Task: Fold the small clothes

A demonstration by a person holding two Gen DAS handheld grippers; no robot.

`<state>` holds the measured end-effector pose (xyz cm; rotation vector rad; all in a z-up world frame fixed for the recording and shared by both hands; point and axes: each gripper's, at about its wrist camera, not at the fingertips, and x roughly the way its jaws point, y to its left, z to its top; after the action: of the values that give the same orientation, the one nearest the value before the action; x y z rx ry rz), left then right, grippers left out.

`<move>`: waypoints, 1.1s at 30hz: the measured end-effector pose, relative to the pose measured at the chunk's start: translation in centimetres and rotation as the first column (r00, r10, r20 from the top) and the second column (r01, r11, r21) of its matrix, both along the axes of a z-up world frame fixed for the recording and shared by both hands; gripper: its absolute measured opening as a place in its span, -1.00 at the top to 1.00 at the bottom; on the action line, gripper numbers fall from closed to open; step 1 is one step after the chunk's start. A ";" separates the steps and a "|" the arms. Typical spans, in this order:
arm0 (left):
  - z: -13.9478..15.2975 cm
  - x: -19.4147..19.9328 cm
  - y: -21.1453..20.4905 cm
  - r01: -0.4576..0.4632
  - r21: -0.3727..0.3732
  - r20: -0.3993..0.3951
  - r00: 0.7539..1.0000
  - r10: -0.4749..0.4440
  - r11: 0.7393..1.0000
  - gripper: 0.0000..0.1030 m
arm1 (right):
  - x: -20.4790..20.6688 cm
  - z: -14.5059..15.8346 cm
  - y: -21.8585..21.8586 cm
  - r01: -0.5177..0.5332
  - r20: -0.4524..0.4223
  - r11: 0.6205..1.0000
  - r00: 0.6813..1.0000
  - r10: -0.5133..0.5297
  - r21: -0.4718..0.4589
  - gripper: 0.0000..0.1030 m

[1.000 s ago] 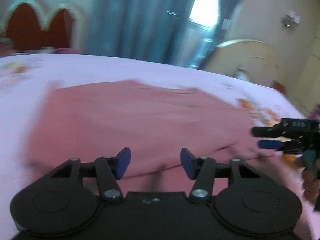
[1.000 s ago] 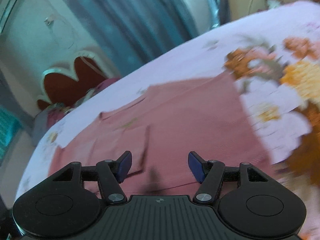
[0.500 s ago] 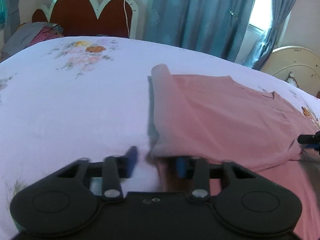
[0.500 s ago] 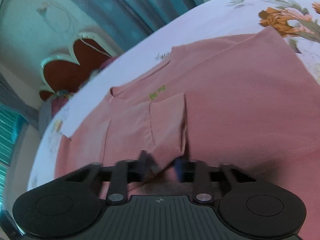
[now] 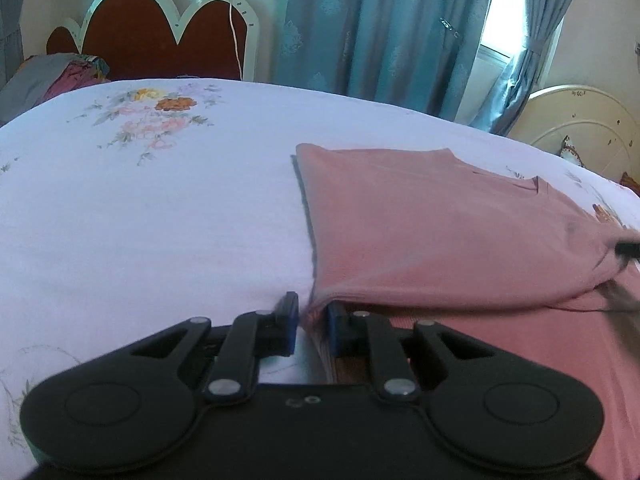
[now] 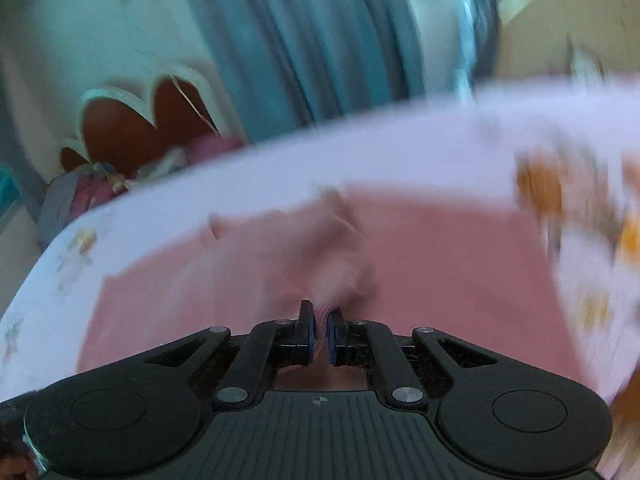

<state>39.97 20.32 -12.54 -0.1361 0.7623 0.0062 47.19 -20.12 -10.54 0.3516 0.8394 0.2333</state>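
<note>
A pink shirt lies on the white floral bedsheet, with one side folded over itself. My left gripper is shut on the near left corner of the folded layer and holds it just above the bed. My right gripper is shut on a bunched fold of the same shirt; this view is blurred by motion. The tip of the right gripper shows at the right edge of the left wrist view, at the shirt's right side.
A red and white headboard with a pile of bedding stands at the far left. Blue curtains and a window lie behind the bed. A cream footboard is at the far right.
Both grippers have gone from open over the shirt to shut on its fabric. The grasped layer is lifted and drawn across the shirt, and the left edge now lies flatter.
</note>
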 end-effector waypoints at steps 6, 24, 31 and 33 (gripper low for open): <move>0.0 0.2 0.1 0.001 -0.002 -0.004 1.000 -0.001 1.000 0.71 | -1.5 -1.3 -0.9 0.022 -0.004 0.999 1.000 -0.021 0.043 0.89; 3.3 -2.1 0.0 0.021 0.075 0.066 0.997 -0.026 0.997 -0.07 | -4.1 2.5 -1.4 0.038 0.044 0.999 0.998 -0.038 0.010 0.44; 2.3 0.5 -6.8 0.142 0.058 0.014 0.990 -0.143 0.988 -0.07 | -1.9 -0.3 3.1 -0.069 -0.058 0.972 0.997 0.058 -0.223 0.44; 0.6 1.0 -7.0 0.144 0.059 -0.051 0.989 -0.141 0.988 -0.08 | -2.7 -1.0 3.2 -0.120 -0.088 0.962 0.991 0.102 -0.243 0.44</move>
<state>40.96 13.29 -11.94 -0.0220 0.8164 -0.1032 44.48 -16.96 -11.54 0.0785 0.9521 0.2173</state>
